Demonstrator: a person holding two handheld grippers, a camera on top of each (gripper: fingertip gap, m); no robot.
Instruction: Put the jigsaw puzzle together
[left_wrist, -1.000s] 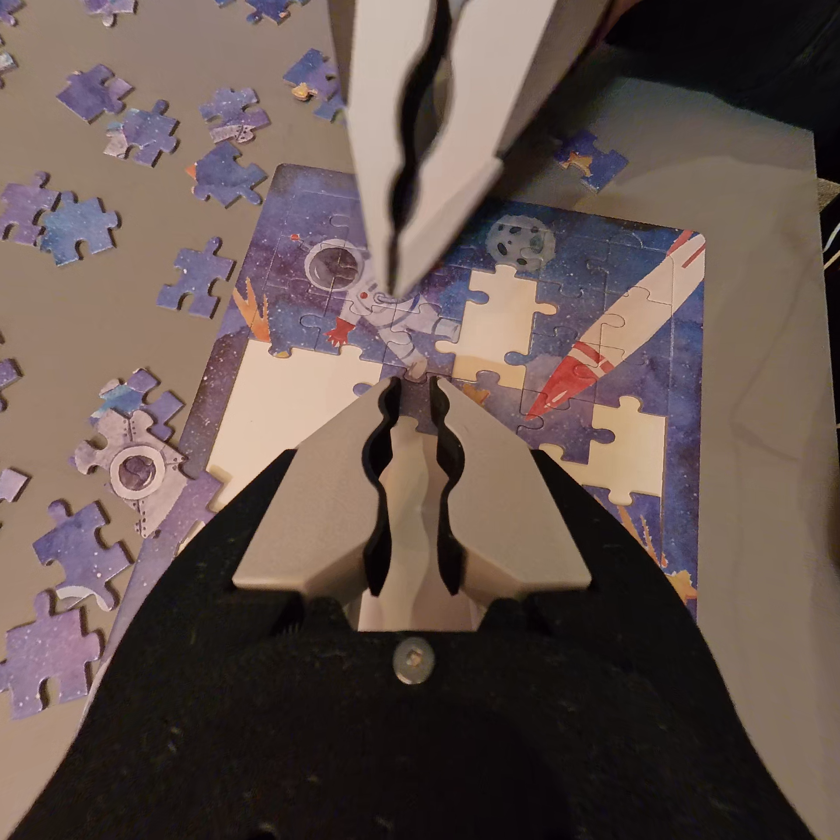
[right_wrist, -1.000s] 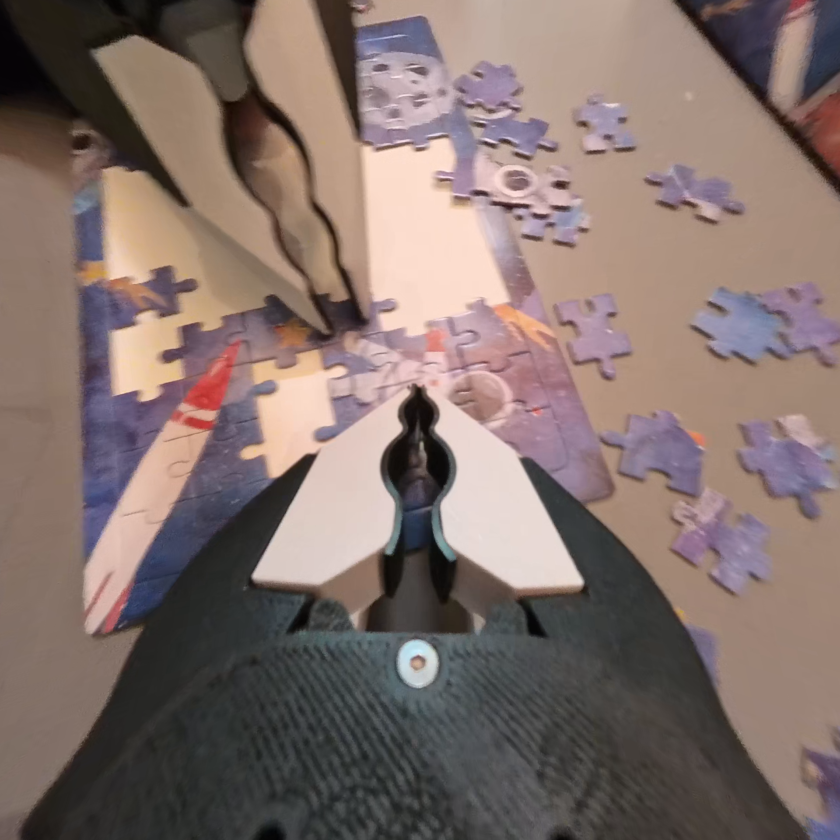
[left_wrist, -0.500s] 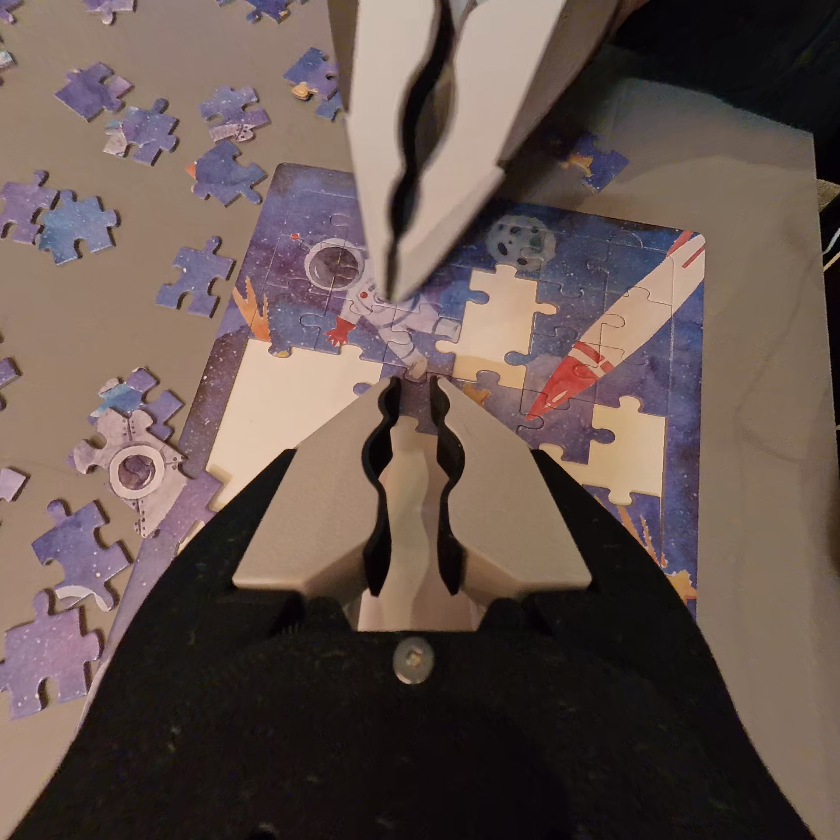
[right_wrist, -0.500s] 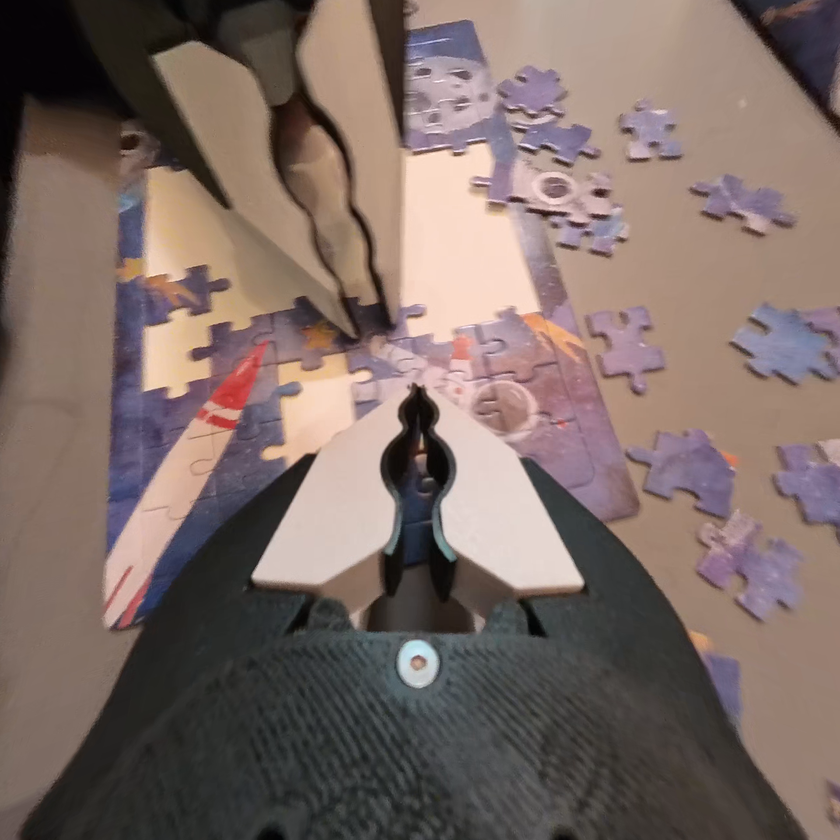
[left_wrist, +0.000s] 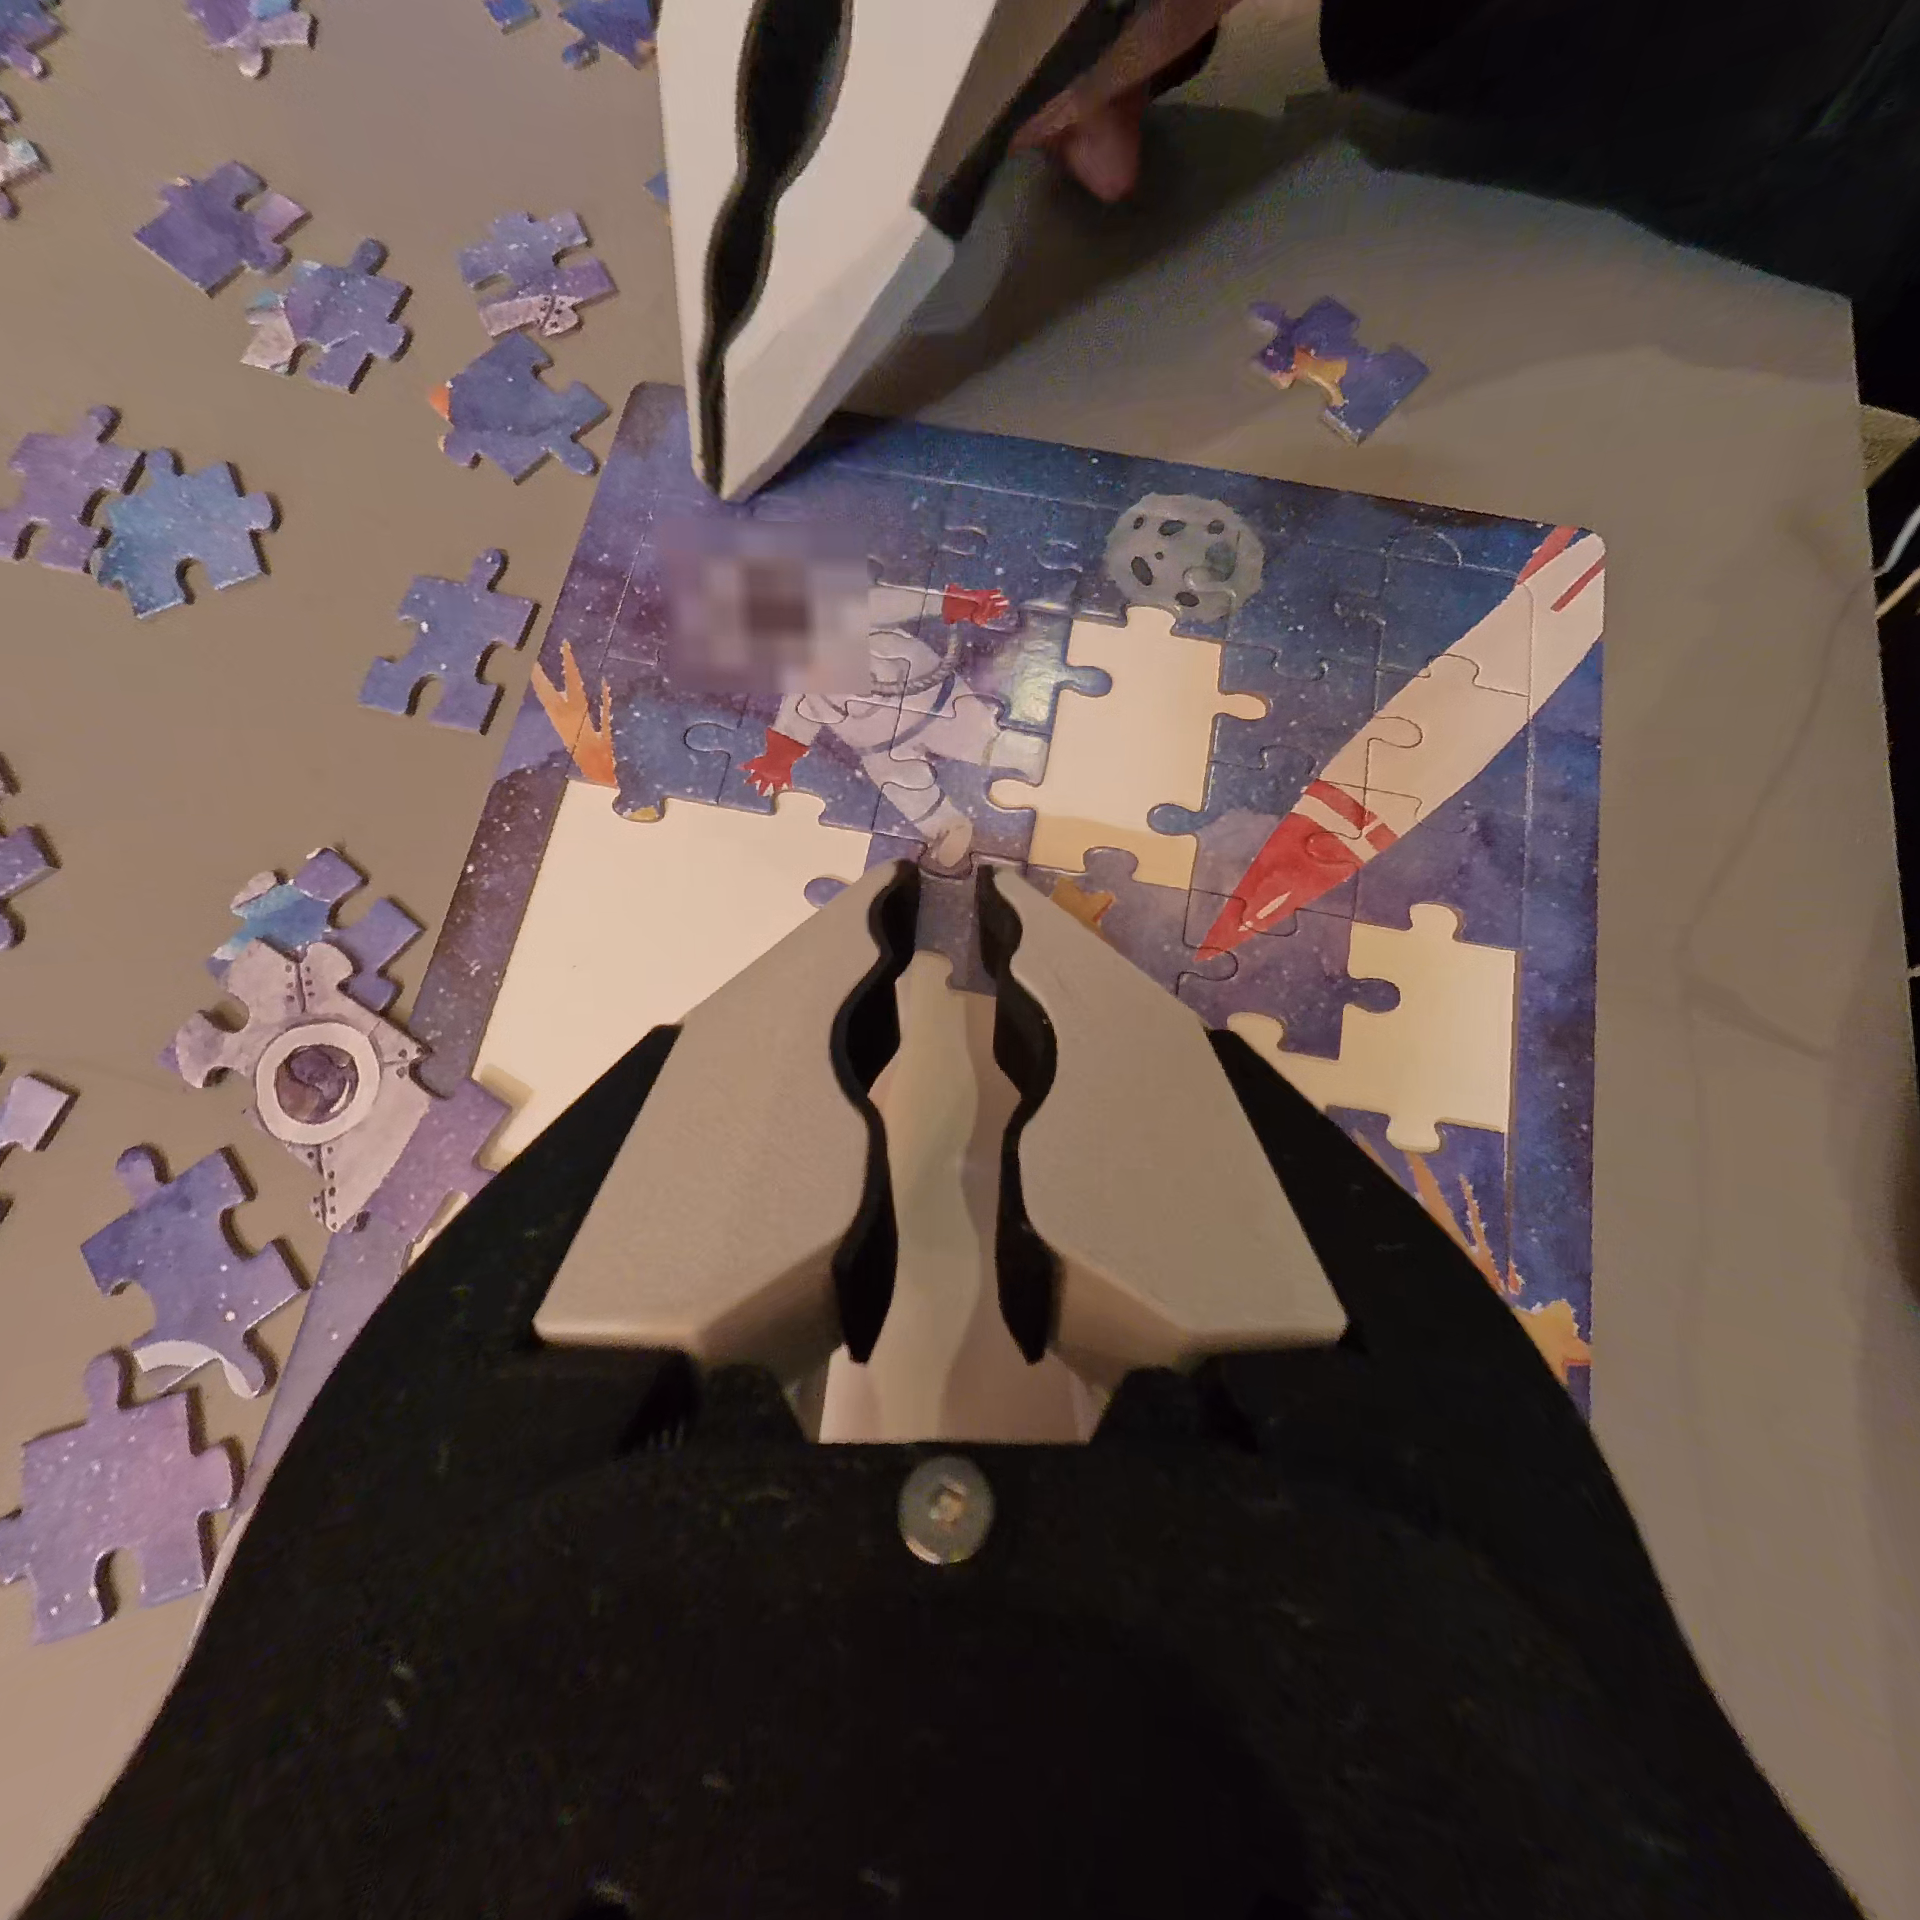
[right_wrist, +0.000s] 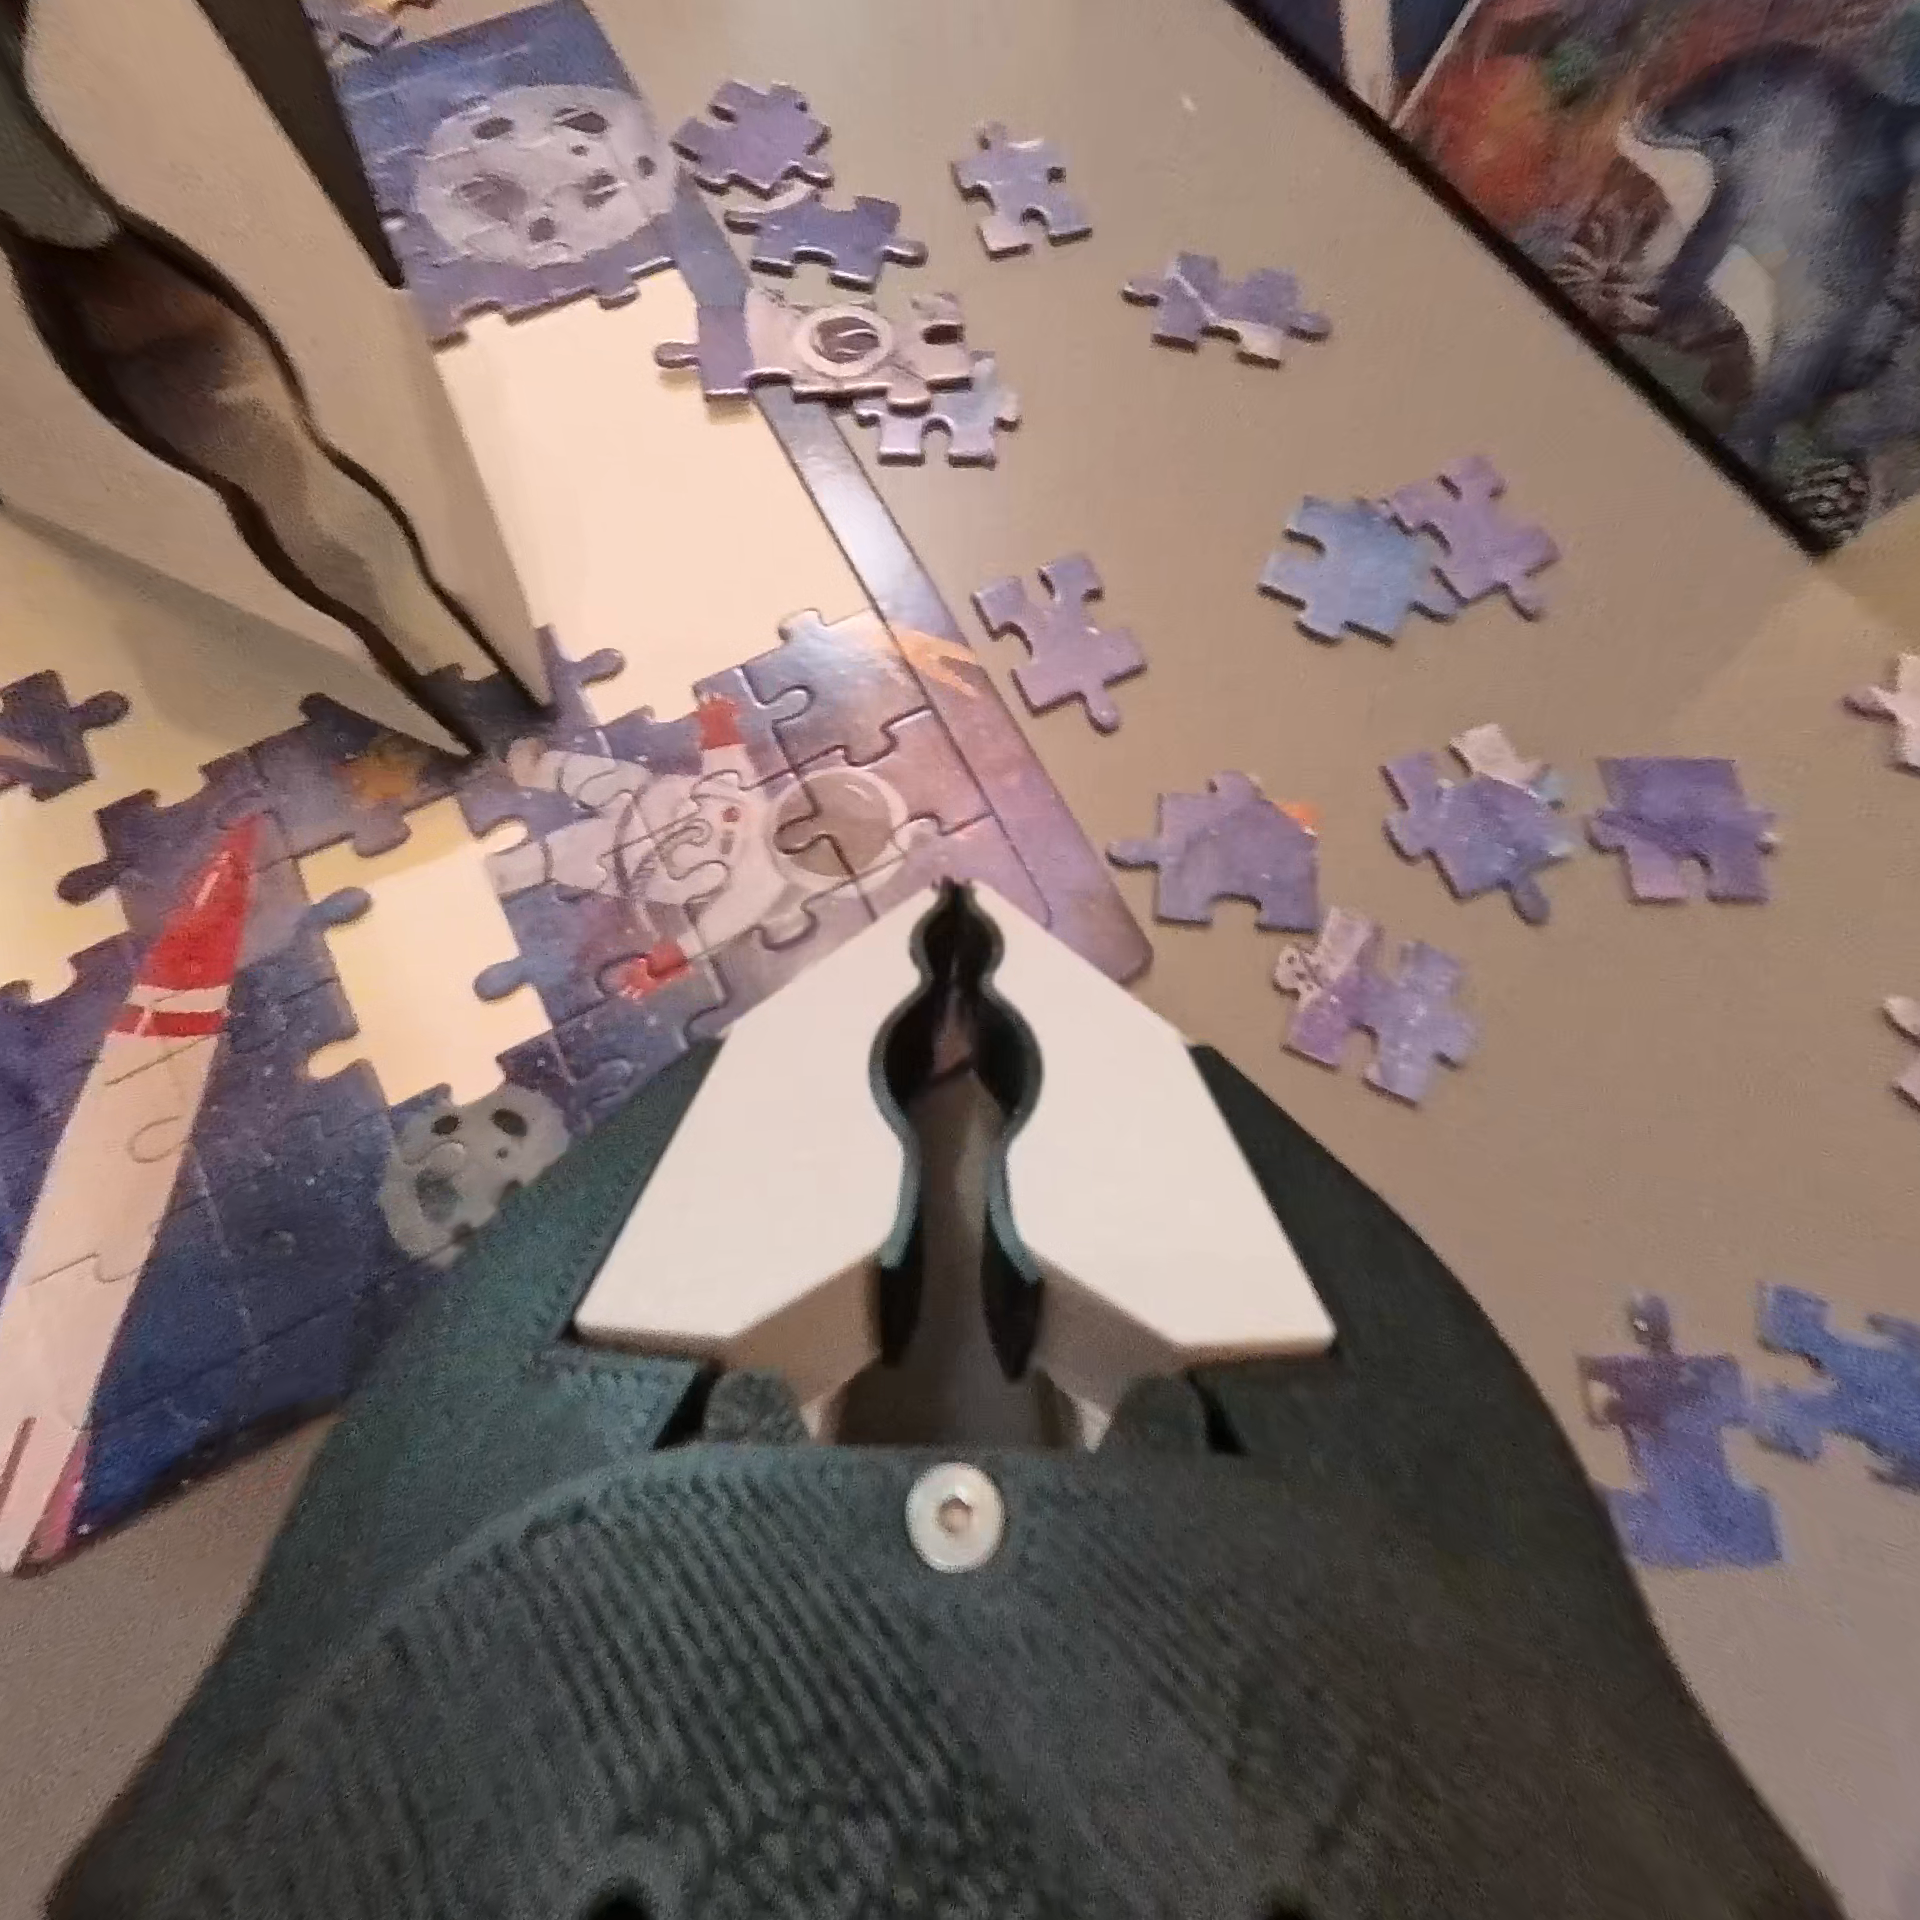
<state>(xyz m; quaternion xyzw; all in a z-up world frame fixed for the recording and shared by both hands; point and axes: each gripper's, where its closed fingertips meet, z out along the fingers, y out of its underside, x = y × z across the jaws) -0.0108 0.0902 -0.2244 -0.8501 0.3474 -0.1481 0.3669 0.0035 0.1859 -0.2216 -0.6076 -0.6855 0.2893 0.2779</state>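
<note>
Left wrist view has the left gripper (left_wrist: 940, 883) low over the puzzle board (left_wrist: 1558, 1039), tips a narrow gap apart on a placed purple piece (left_wrist: 951, 935), pinching nothing. Bare cream gaps lie on both sides of the tips. Ahead and left, the right gripper (left_wrist: 727, 473) hangs tips-down over the board's far corner, fingers pressed together with nothing between them. Loose purple pieces (left_wrist: 447, 644) litter the grey table (left_wrist: 1714, 727) to the left; one stray piece (left_wrist: 1335, 364) lies beyond the board.

Picture box (right_wrist: 1704, 208) cut off by the edge; puzzle board (left_wrist: 1538, 1039) partly hidden under tongs
</note>
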